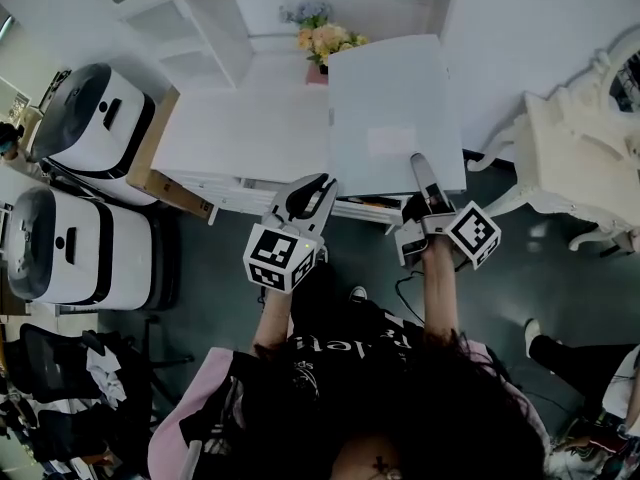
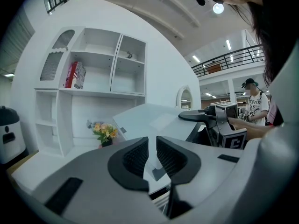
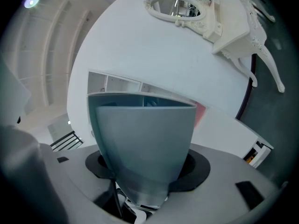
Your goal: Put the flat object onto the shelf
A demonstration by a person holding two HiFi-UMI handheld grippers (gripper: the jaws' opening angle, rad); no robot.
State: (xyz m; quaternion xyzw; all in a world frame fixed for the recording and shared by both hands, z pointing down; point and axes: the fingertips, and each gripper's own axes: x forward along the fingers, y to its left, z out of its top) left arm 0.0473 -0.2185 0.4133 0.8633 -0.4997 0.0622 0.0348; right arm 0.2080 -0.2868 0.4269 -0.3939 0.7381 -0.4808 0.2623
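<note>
Head view: the right gripper is clamping the flat object by its near edge, fingers closed on it from above and below. The pale panel is reaching away from those fingers toward the top of the frame, long axis fore-and-aft, held over the right end of the white surface, its far left corner near the flowers. The shelf is standing at upper left, beyond the surface, so the panel is sitting right of its target. The left gripper is hovering at the surface's near edge, just beside the panel's near left corner. Left gripper view: fingers are sitting a slim gap apart with nothing between them; this view alone is showing the shelf's open compartments and a red item in one. Right gripper view: only the panel is showing, rising from the clenched fingers and blocking most of the scene ahead. Judgement: the right hand is the one placed to carry the panel up and leftward.
</note>
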